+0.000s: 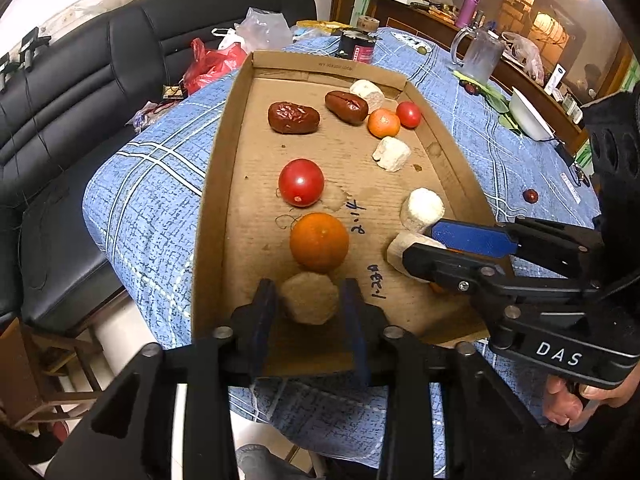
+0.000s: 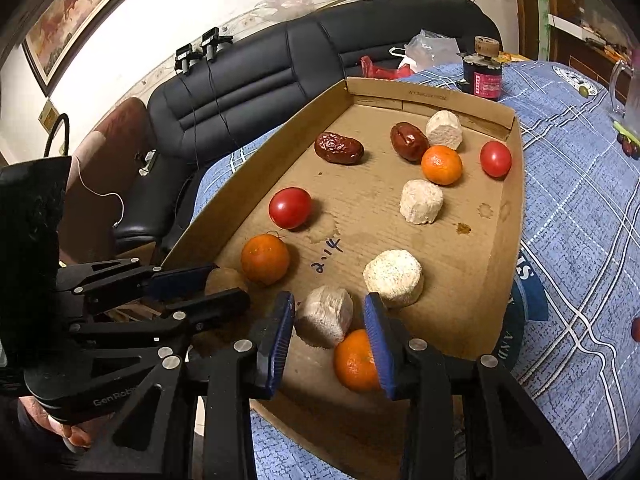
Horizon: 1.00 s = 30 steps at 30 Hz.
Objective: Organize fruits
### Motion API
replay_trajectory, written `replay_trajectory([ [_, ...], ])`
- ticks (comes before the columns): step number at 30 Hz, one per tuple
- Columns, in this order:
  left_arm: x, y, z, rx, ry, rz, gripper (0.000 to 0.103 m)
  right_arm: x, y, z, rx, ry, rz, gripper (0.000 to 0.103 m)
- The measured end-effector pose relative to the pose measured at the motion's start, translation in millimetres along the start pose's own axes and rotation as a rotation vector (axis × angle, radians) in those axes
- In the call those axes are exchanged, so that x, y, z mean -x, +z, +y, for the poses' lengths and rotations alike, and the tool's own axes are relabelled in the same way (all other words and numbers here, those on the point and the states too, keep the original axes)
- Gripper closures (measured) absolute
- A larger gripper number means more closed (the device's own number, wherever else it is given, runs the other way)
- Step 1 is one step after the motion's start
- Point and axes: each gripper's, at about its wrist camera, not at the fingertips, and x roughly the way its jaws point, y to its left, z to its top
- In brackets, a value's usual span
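A cardboard tray [image 1: 224, 160] [image 2: 496, 320] holds tomatoes [image 1: 301, 182], oranges [image 1: 319, 241], red dates [image 1: 293, 117] and pale chunky pieces [image 1: 391, 153]. My left gripper [image 1: 309, 300] has its jaws around a tan chunk [image 1: 309, 298] at the tray's near edge, fingers close beside it; it also shows in the right wrist view [image 2: 208, 284]. My right gripper [image 2: 330, 320] is open around a pale chunk [image 2: 325, 315], with an orange [image 2: 354, 362] against its right finger. In the left wrist view the right gripper [image 1: 416, 244] straddles that chunk [image 1: 398, 246].
The tray sits on a blue checked tablecloth [image 1: 140, 200]. Behind it stand a dark jar [image 1: 356, 46], plastic bags [image 1: 216, 62], a glass mug [image 1: 478, 54] and a white bowl [image 1: 528, 114]. A black sofa [image 1: 80, 80] is at left. A loose date [image 1: 530, 196] lies on the cloth.
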Motion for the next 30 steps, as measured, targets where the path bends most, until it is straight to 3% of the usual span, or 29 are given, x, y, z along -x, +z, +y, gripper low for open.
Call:
replay_trajectory([
  [2, 1.6, -0.1, -2.6, 0.001, 0.014, -0.006, 0.046, 3.4, -0.8, -1.0, 0.000, 0.004, -0.004, 0.065],
  [4, 3.4, -0.4, -4.3, 0.007, 0.027, -0.015, 0.041, 7.8, -2.4, -2.4, -0.001, 0.010, -0.009, 0.064],
  [12, 14.8, -7.0, -10.8, 0.004, 0.036, -0.038, 0.041, 29.9, -7.8, -10.6, 0.026, 0.018, -0.020, 0.060],
  [20, 35.6, -22.8, -21.5, -0.041, 0.077, -0.089, 0.037, 66.0, -8.6, -13.8, 0.179, -0.029, -0.051, 0.029],
  [30, 55.8, -34.8, -45.3, -0.097, 0.080, -0.126, 0.037, 87.5, -15.1, -6.9, 0.392, -0.048, -0.018, 0.019],
])
